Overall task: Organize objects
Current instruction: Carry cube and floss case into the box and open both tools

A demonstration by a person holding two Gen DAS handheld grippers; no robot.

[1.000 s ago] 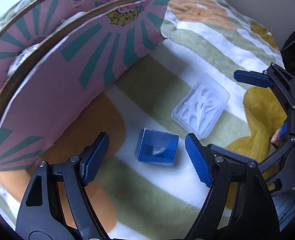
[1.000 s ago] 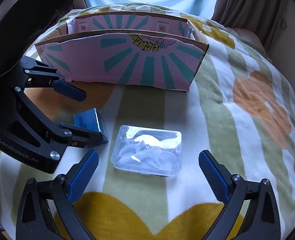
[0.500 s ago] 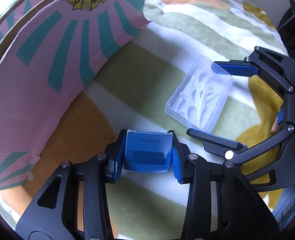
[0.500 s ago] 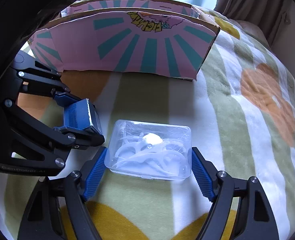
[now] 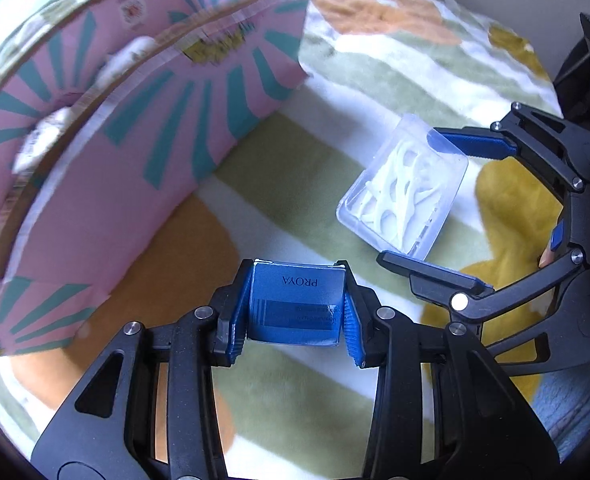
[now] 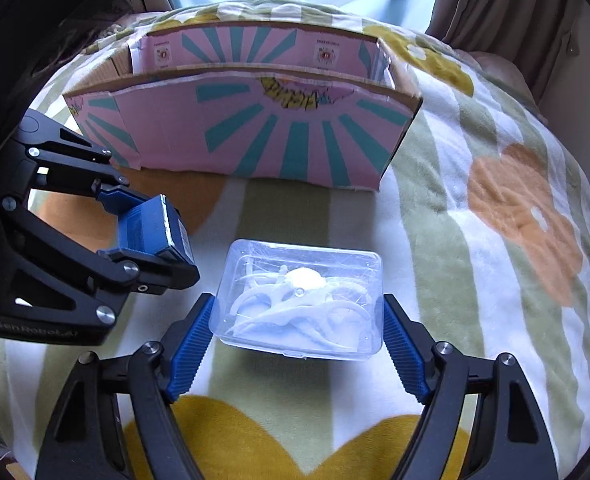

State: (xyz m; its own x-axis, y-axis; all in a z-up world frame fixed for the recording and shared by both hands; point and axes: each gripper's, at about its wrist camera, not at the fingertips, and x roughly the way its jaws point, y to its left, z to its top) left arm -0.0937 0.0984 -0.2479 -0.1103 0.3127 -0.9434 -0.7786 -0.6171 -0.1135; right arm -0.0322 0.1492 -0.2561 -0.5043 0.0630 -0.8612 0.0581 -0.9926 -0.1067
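Note:
My left gripper (image 5: 294, 314) is shut on a small blue box (image 5: 296, 304) marked PROYA and holds it above the blanket; it also shows in the right wrist view (image 6: 151, 229). My right gripper (image 6: 297, 346) is shut on a clear plastic case of white floss picks (image 6: 301, 300), its pads against both short sides, lifted slightly. The case also shows in the left wrist view (image 5: 405, 196). A pink cardboard box with teal rays (image 6: 255, 136) stands open-topped behind both objects.
Everything sits on a striped blanket with orange and yellow flowers (image 6: 495, 208) over a rounded surface. Curtains (image 6: 495, 4) hang at the back. White items lie inside the pink box (image 5: 47, 136).
Both grippers closed on their objects and have lifted them. The left gripper with the blue box has risen and the view now blurs toward the pink box.

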